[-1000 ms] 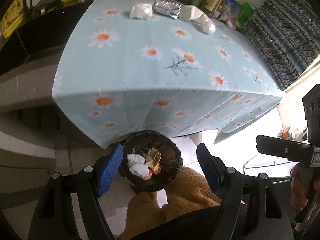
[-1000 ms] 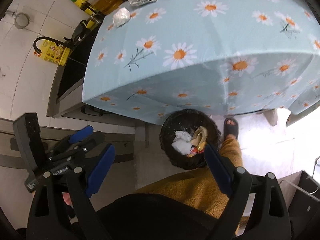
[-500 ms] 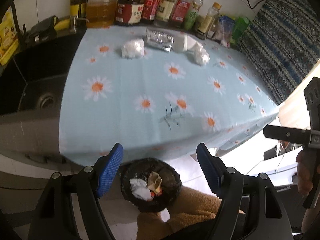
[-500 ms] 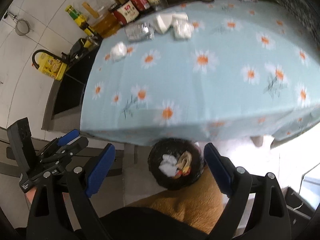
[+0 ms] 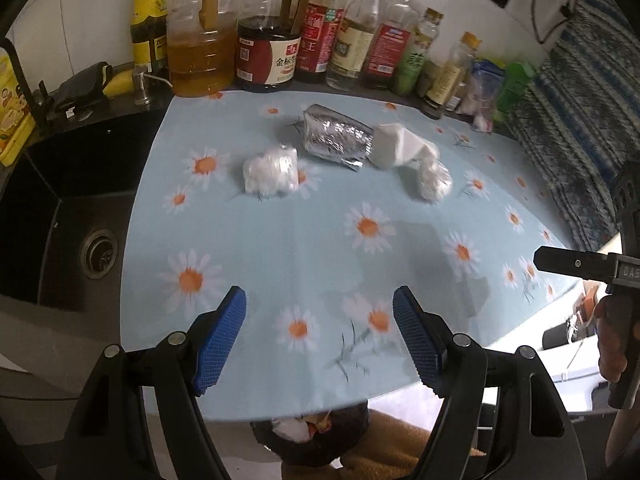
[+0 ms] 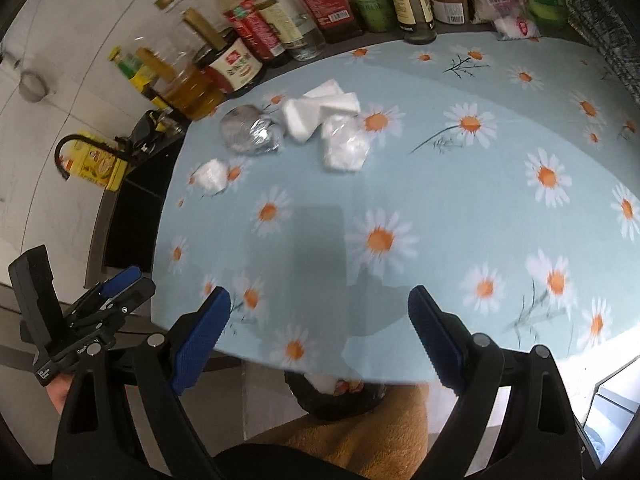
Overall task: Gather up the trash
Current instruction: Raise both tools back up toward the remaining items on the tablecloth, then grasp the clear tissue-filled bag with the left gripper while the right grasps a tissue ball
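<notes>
Trash lies at the far side of the daisy tablecloth (image 5: 320, 240): a crumpled white wad (image 5: 272, 171) (image 6: 211, 175), a silver foil bag (image 5: 338, 137) (image 6: 250, 130), a white folded carton (image 5: 398, 147) (image 6: 316, 110) and a clear plastic wad (image 5: 432, 178) (image 6: 344, 148). My left gripper (image 5: 320, 312) hovers open and empty over the near part of the cloth. My right gripper (image 6: 320, 312) is open and empty too, above the near edge. A black-lined bin (image 5: 312, 432) (image 6: 336, 392) with trash inside peeks out below the table edge.
Oil and sauce bottles (image 5: 264, 52) (image 6: 280, 28) line the back wall. A dark sink (image 5: 60, 220) lies left of the table. A patterned blue cloth (image 5: 580, 112) is at the right. The person's tan trouser leg (image 6: 360, 432) is beside the bin.
Both grippers have risen and swung forward from over the bin to above the table; the bin has slid to the bottom edge and the trash on the table looks nearer. Jaws unchanged.
</notes>
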### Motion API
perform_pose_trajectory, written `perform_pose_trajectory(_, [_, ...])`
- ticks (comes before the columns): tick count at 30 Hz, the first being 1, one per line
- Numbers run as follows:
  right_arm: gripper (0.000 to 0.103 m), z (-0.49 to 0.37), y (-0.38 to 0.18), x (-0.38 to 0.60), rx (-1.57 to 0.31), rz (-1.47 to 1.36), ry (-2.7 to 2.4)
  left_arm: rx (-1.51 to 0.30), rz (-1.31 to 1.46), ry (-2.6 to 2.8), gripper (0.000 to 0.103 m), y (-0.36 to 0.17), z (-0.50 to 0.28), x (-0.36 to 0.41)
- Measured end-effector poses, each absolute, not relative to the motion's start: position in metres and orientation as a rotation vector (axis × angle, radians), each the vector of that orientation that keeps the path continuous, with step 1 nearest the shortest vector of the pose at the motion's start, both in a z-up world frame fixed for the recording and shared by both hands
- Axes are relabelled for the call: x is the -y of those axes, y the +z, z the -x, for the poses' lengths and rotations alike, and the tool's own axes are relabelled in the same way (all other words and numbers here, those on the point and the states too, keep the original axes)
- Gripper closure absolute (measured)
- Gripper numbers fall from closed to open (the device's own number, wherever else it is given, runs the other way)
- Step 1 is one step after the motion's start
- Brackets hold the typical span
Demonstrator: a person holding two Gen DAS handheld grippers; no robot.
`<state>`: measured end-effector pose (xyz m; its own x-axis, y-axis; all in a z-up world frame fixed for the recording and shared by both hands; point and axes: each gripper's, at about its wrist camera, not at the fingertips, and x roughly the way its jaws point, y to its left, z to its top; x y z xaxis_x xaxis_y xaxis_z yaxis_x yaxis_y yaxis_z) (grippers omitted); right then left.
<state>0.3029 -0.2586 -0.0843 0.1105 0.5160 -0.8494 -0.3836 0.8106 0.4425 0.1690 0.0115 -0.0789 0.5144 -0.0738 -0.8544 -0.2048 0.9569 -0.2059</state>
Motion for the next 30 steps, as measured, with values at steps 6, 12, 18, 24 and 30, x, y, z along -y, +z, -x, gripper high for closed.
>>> perform_pose_trajectory(6, [0.014, -0.353, -0.099, 0.250, -1.330, -0.104, 0.670, -1.062, 0.346, 0.113, 0.029, -0.091, -0.212, -0.029])
perform_pose_trajectory(12, [0.014, -0.390, -0.118, 0.232, -1.369, -0.090, 0.705, -1.098, 0.336, 0.156, 0.029, -0.106, -0.251, -0.036])
perform_pose_trajectory(18, [0.014, -0.425, -0.123, 0.214, -1.362, -0.087, 0.726, -1.125, 0.281, 0.194, 0.029, -0.114, -0.286, -0.044])
perform_pose_trajectory(24, [0.026, -0.440, -0.132, 0.191, -1.343, -0.046, 0.750, -1.172, 0.292, 0.221, 0.029, -0.131, -0.302, -0.057])
perform_pose_trajectory(30, [0.050, -0.439, -0.150, 0.182, -1.369, 0.020, 0.733, -1.188, 0.263, 0.226, 0.029, -0.135, -0.308, -0.058])
